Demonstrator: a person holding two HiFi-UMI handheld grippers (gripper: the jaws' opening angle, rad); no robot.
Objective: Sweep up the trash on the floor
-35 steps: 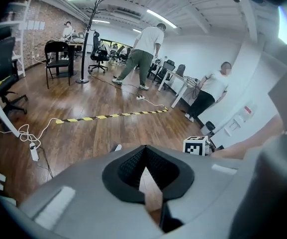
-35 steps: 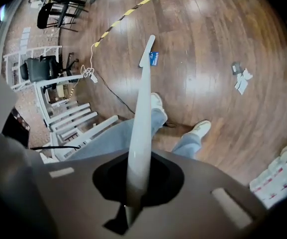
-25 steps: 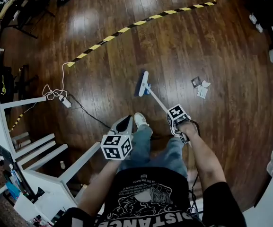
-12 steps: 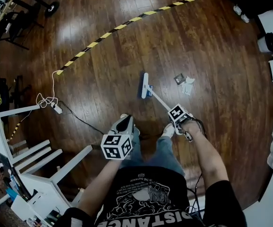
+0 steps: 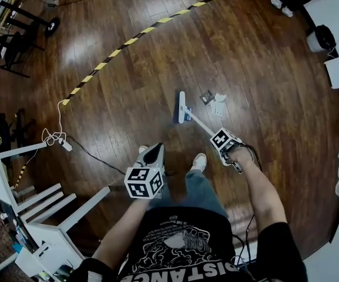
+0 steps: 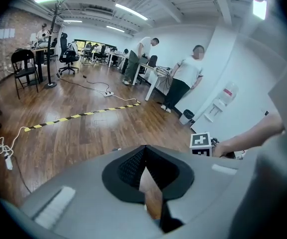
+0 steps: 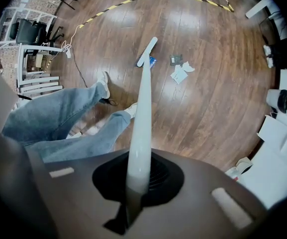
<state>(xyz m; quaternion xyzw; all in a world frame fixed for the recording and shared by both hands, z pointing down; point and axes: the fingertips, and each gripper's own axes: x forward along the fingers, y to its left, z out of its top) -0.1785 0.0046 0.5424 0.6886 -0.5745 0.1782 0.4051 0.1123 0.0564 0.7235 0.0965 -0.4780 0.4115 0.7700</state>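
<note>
A small pile of trash (image 5: 214, 103), white paper scraps and a dark piece, lies on the wooden floor just right of the broom head (image 5: 182, 107). The broom's white handle (image 5: 200, 124) slants back to my right gripper (image 5: 217, 136), which is shut on it. In the right gripper view the handle (image 7: 141, 118) runs out from between the jaws to the broom head (image 7: 147, 52), with the trash (image 7: 179, 71) to its right. My left gripper (image 5: 158, 147) is held over the person's legs, shut and with nothing in it; its tips (image 6: 144, 152) meet in the left gripper view.
A yellow-and-black tape strip (image 5: 134, 39) crosses the floor ahead. A white cable and power strip (image 5: 62, 141) lie at the left beside white furniture (image 5: 37, 207). A dark bin (image 5: 321, 39) stands at the right. Two people (image 6: 185, 78) stand by desks far off.
The person has stepped forward. The broom head now sits much nearer the trash pile than a second ago. Both grippers keep the same state.
</note>
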